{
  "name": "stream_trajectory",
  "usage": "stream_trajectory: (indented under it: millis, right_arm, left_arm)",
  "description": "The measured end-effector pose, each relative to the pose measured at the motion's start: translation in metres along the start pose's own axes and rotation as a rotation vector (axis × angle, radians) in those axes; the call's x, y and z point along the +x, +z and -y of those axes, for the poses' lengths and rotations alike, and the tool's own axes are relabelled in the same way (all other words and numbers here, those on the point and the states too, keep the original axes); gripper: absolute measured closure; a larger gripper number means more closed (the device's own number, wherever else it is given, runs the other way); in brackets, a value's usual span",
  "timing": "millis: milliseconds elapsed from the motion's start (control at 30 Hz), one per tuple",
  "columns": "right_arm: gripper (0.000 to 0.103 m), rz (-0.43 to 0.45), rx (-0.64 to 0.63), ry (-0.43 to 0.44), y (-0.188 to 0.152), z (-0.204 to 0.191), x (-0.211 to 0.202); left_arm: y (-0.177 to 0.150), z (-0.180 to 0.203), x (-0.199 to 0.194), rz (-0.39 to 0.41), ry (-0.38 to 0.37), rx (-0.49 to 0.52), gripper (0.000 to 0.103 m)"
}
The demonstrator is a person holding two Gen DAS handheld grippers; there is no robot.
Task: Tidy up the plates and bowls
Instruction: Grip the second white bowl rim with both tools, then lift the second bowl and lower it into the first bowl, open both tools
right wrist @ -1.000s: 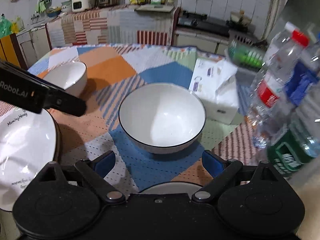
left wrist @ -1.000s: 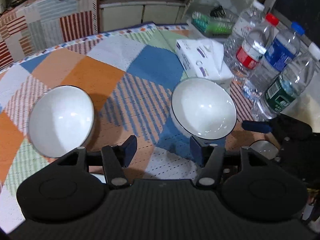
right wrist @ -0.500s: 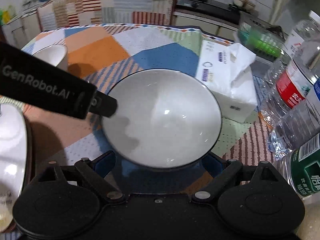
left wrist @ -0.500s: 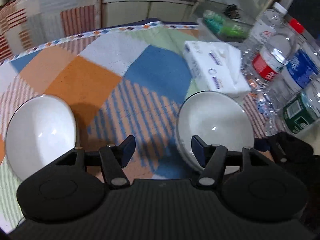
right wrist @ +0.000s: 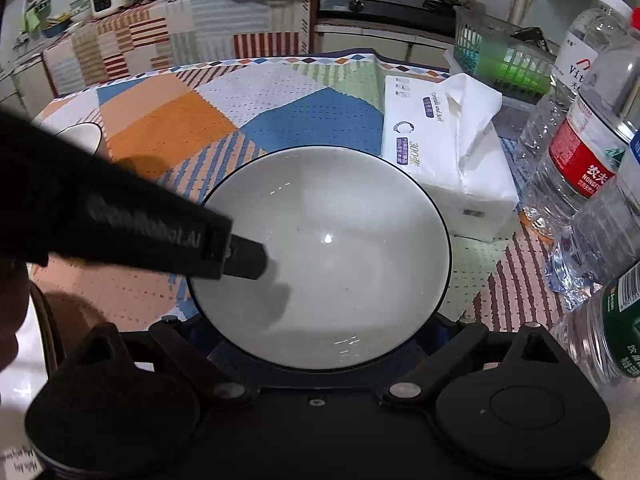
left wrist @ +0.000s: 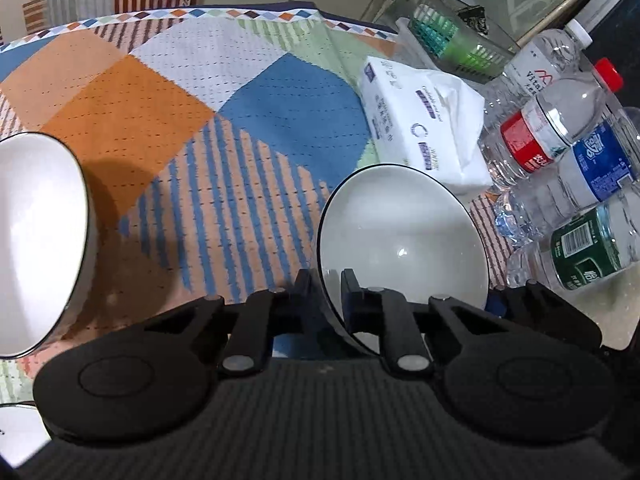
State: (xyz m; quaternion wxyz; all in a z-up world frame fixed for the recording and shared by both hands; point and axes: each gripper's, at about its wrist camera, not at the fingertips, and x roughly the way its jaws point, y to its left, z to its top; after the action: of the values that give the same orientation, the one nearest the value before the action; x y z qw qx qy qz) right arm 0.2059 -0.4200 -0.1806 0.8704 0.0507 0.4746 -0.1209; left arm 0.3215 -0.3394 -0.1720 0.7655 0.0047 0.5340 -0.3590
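A white bowl with a dark rim (left wrist: 404,240) (right wrist: 328,256) sits on the patterned tablecloth. My left gripper (left wrist: 326,284) is shut on its near left rim, one finger inside the bowl and one outside. From the right wrist view the left gripper (right wrist: 256,260) reaches in from the left. My right gripper (right wrist: 320,336) stands open and wide, the bowl's near side between its fingers, whose tips are hidden under the rim. A second white bowl (left wrist: 40,240) (right wrist: 80,136) stands further left. A white plate (right wrist: 20,364) lies at the near left.
A tissue pack (left wrist: 420,120) (right wrist: 444,152) lies just behind the bowl. Several water bottles (left wrist: 560,132) (right wrist: 588,160) crowd the right side. Behind them is a green basket (right wrist: 504,56). Kitchen counters (right wrist: 180,36) stand beyond the table.
Both grippers have come down and closer to the right-hand bowl. The left gripper's jaws, wide apart before, have shut on the bowl's rim. The right gripper's jaws stay wide.
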Motion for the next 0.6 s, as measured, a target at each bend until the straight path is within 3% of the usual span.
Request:
stream_trajectory:
  millis: [233,600]
  right_arm:
    - [0.007,0.054,-0.046,0.002,-0.001,-0.02,-0.012]
    - [0.007,0.271,-0.072,0.048,-0.014,-0.064,-0.066]
  left_arm:
    - [0.0,-0.006,-0.026,-0.006,0.021,0.069,0.089]
    - [-0.014,-0.023,-0.109,0.076,0.081,0.098,0.089]
